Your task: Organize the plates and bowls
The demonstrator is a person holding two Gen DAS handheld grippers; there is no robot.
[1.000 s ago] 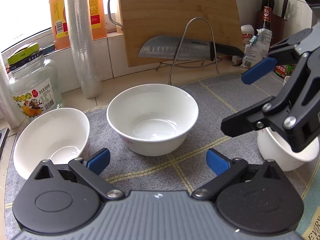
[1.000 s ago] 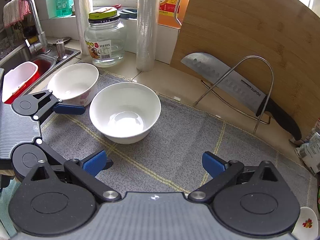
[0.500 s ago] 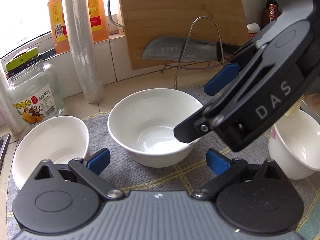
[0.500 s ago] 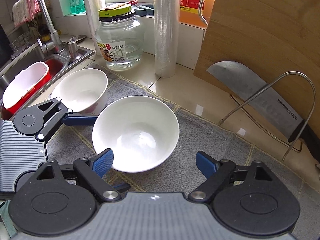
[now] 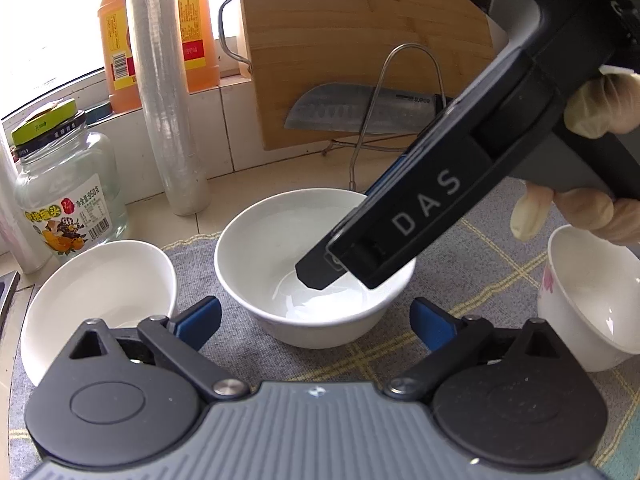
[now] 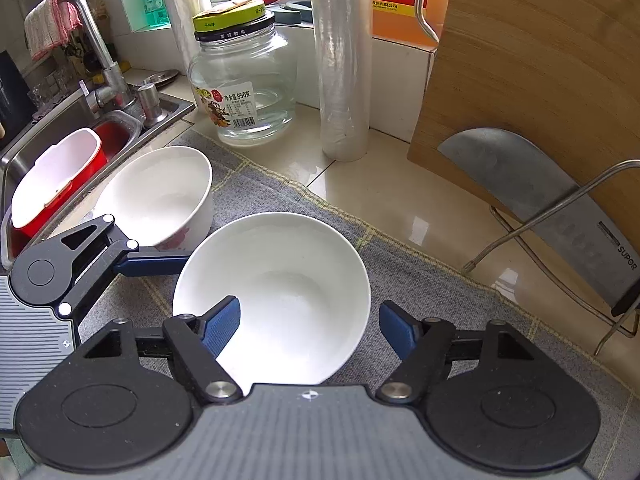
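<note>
- My right gripper (image 6: 310, 324) points steeply down over the middle bowl (image 6: 280, 296); its jaws are closing, with the bowl's near right wall between them.
- One blue pad (image 6: 220, 326) sits inside the bowl, the other outside its right wall; whether either pad touches the wall yet I cannot tell.
- In the left wrist view the same gripper (image 5: 332, 276) reaches down from the upper right, its black tip inside the bowl (image 5: 280, 248), and my gloved right hand (image 5: 592, 208) grips its handle.
- My left gripper (image 5: 316, 316) hangs just in front of the middle bowl, jaws wide but closing a little, nothing between them.
- The middle bowl stands upright on a grey mat (image 6: 420, 280) with yellow lines, which lies on the worktop (image 6: 380, 184).
- A second white bowl (image 6: 160, 196), with a red mark low on its side, stands just to the left of the middle bowl, tilted, at the mat's left edge.
- A third bowl (image 5: 588, 300), with a pink flower on its side, stands on the mat to the right, apart from the middle one.
- Behind the bowls stand a glass jar (image 6: 244, 84) with a green lid and a roll of cling film (image 6: 344, 60), both upright.
- A wooden board (image 6: 532, 72) leans at the back right, with a knife (image 6: 548, 200) resting on a wire stand (image 6: 560, 216) in front of it.
- An orange bottle (image 5: 156, 36) stands on the sill behind.
- At the far left is a sink (image 6: 64, 128) with a tap (image 6: 96, 48) and a red tub (image 6: 52, 184).
</note>
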